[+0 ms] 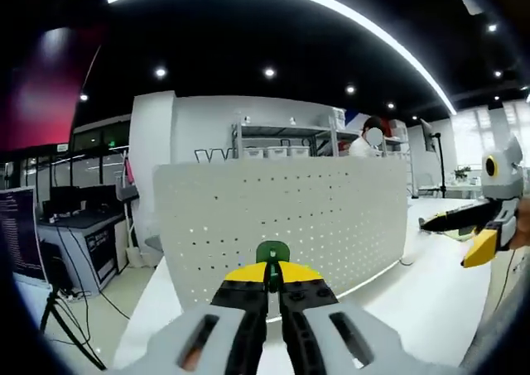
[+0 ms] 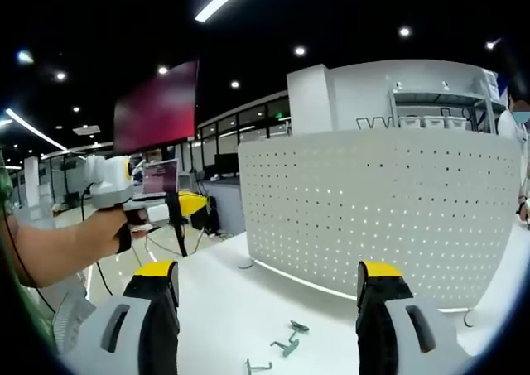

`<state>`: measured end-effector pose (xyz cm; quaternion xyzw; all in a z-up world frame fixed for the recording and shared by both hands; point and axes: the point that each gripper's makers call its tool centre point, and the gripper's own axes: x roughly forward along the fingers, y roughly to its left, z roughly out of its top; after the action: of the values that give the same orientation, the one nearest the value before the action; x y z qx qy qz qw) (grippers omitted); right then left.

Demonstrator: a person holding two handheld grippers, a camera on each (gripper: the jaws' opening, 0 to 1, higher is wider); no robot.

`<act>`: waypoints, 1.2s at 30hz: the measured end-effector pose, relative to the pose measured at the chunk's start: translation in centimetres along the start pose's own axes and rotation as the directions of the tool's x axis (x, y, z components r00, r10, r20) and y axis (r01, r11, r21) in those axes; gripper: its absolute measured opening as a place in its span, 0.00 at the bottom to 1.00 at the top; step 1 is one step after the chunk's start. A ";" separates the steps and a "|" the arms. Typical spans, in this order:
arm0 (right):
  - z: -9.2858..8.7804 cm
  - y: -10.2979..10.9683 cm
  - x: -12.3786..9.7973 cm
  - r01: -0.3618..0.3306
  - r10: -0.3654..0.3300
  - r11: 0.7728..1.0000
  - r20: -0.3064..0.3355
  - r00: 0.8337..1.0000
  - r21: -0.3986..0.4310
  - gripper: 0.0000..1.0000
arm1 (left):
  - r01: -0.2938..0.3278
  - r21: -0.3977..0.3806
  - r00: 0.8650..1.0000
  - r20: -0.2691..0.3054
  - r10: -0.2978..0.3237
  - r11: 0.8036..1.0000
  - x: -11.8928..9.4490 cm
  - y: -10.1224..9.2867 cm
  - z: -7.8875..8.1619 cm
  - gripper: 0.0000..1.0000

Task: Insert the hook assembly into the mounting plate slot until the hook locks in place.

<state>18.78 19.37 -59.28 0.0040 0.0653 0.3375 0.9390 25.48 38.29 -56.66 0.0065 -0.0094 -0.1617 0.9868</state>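
In the left gripper view, the left gripper [image 1: 271,288] is being held closed on a green hook [image 1: 272,255], its 2 yellow-tipped jaws pinched together around the hook's lower part. The hook is being presented upright in front of the white perforated mounting plate [image 1: 331,218], which is standing on the white table [image 1: 431,309]; whether hook and plate are touching cannot be told. At the right edge of that view, the right gripper [image 1: 484,238] is being seen well apart from the plate.

In the right gripper view, the right gripper [image 2: 269,280] is being held wide open — nothing is being gripped between its jaws. Below, 2 or 3 loose hooks [image 2: 290,338] are lying on the table [image 2: 215,300] near the foot of the pegboard-like plate [image 2: 389,218]. At the left, the left gripper [image 2: 178,209] is being carried in a person's hand [image 2: 103,230].
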 end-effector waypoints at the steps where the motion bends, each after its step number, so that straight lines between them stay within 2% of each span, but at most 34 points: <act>1: 0.1 0.0 0.0 0.000 0.000 1.000 0.002 1.000 -0.001 0.91 | -0.013 -0.003 1.000 0.005 0.013 1.000 0.4 0.6 0.4 0.04; 5: 0.4 -0.2 0.1 0.001 -0.001 1.000 0.007 1.000 -0.002 0.91 | -0.045 -0.016 0.999 0.019 0.045 0.999 1.6 2.2 1.3 0.04; 11: 0.5 -0.6 0.1 0.004 -0.004 1.000 0.008 1.000 0.003 0.90 | -0.069 0.010 0.997 0.022 0.069 0.998 3.3 3.6 2.0 0.04; 17: 0.4 -1.0 0.1 0.006 -0.006 1.000 0.001 1.000 0.006 0.90 | -0.108 0.005 0.992 0.064 0.107 0.994 4.6 4.9 3.5 0.04; 25: 0.7 -1.7 0.2 0.012 -0.012 1.000 -0.001 1.000 -0.001 0.89 | -0.157 -0.007 0.978 0.139 0.157 0.988 7.1 6.4 5.8 0.04; 36: 0.4 -3.1 0.8 0.023 -0.023 1.000 -0.021 1.000 0.002 0.88 | -0.187 -0.038 0.964 0.186 0.191 0.982 10.8 8.3 6.2 0.04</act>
<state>21.39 17.44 -59.15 0.0008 0.0758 0.3265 0.9422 38.24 42.67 -50.18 -0.0198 -0.1019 -0.0667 0.9924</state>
